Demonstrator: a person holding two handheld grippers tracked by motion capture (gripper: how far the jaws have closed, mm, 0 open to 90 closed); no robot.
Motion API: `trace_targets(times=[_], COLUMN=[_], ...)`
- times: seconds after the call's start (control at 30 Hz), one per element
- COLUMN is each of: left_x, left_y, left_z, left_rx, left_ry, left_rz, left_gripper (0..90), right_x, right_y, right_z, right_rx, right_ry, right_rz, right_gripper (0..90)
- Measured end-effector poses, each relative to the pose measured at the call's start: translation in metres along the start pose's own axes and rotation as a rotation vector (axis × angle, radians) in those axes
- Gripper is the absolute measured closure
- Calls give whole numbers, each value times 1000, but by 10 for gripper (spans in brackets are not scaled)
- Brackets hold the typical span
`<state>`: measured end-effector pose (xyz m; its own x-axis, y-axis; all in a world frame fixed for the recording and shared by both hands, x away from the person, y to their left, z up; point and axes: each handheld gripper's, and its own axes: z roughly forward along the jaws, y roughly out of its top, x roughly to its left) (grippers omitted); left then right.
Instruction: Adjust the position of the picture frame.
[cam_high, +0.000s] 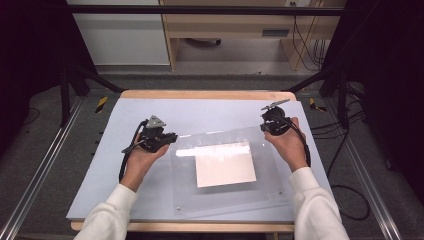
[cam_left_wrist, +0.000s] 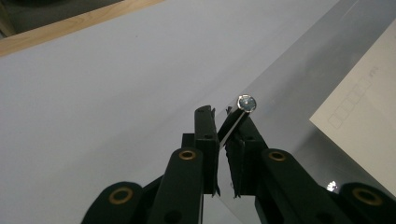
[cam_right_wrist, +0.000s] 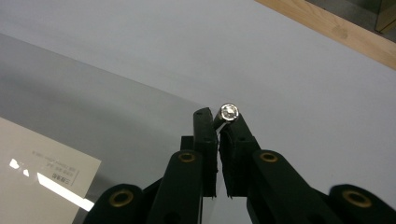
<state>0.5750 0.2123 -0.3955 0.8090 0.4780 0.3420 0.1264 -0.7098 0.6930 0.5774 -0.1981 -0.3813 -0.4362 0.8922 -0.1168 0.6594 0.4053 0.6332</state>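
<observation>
- My left gripper (cam_high: 170, 136) and right gripper (cam_high: 265, 128) each clamp a far corner of the clear acrylic sheet (cam_high: 225, 200).
- Far edge raised; near edge low over the paper (cam_high: 225, 164), table (cam_high: 120, 130); lift-off remains.

We note the sheet of paper (cam_high: 225, 164) under the clear panel (cam_high: 265, 192) on the mat (cam_high: 125, 107); left gripper (cam_high: 167, 137) at its ten o'clock corner, right gripper (cam_high: 266, 128) at two o'clock.

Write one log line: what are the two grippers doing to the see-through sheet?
left gripper: shut on clear acrylic sheet, far-left corner | right gripper: shut on far-right corner | paper: under sheet
</observation>
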Motion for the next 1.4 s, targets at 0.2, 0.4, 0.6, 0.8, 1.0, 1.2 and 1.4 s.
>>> trace_targets(times=[0.2, 0.4, 0.6, 0.8, 1.0, 1.2, 1.4], left_x=[5, 9, 15, 25, 28, 30, 30], left_y=[-6, -8, -10, -13, -19, -21, -25], left_z=[-4, -8, -15, -19, -15, -3, 7], left_rx=[8, 16, 29, 56, 76, 95, 97], left_ry=[0, -2, -3, -4, -8, -11, -36], left_rz=[-4, 4, 14, 41, 39, 48, 76], left_gripper=[820, 820, 821, 821, 821, 819, 820], right_x=[8, 16, 21, 33, 42, 43, 40], right_y=[1, 3, 3, -1, -5, -14, -18], right_z=[3, 2, 0, 1, 10, 19, 22], right_rx=[1, 5, 7, 34, 55, 74, 84], right_ry=[7, 19, 30, 48, 58, 65, 59], right_rz=[-16, -26, -35, -19, -17, -10, -5], right_gripper=[859, 859, 859, 859, 858, 858, 858])
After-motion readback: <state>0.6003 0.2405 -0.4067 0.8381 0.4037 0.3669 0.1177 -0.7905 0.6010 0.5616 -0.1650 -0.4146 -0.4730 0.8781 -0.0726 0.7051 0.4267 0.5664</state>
